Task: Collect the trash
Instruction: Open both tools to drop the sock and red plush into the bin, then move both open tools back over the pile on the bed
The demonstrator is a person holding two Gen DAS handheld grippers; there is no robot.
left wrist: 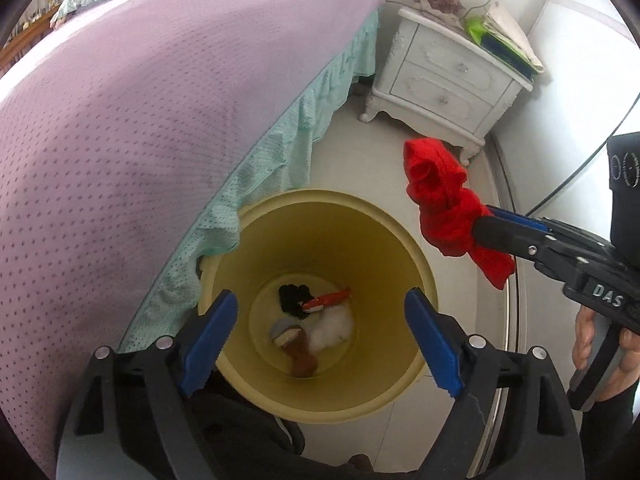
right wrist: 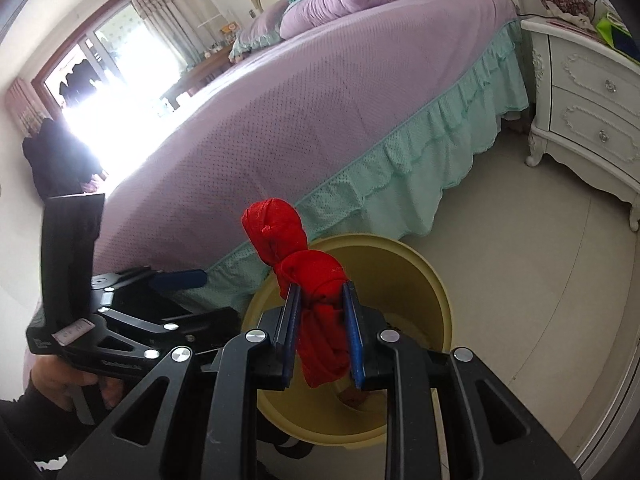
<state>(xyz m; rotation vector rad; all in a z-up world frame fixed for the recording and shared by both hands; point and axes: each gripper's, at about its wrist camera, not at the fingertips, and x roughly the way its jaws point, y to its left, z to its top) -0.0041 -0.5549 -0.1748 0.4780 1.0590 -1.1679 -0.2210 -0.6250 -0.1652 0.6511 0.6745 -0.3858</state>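
The left gripper (left wrist: 320, 340) pointed steeply downward, its two blue-padded fingers (left wrist: 210, 338) spread wide apart with nothing between them. The right gripper (right wrist: 322, 332) sat off at its three o'clock, slightly higher, its fingers (right wrist: 290, 336) pressed in from both sides on a knotted red cloth (right wrist: 316, 300) that stuck out past the tips. A bare hand (left wrist: 600, 344) wrapped the right handle from below; another hand (right wrist: 68, 384) gripped the left handle at nine o'clock.
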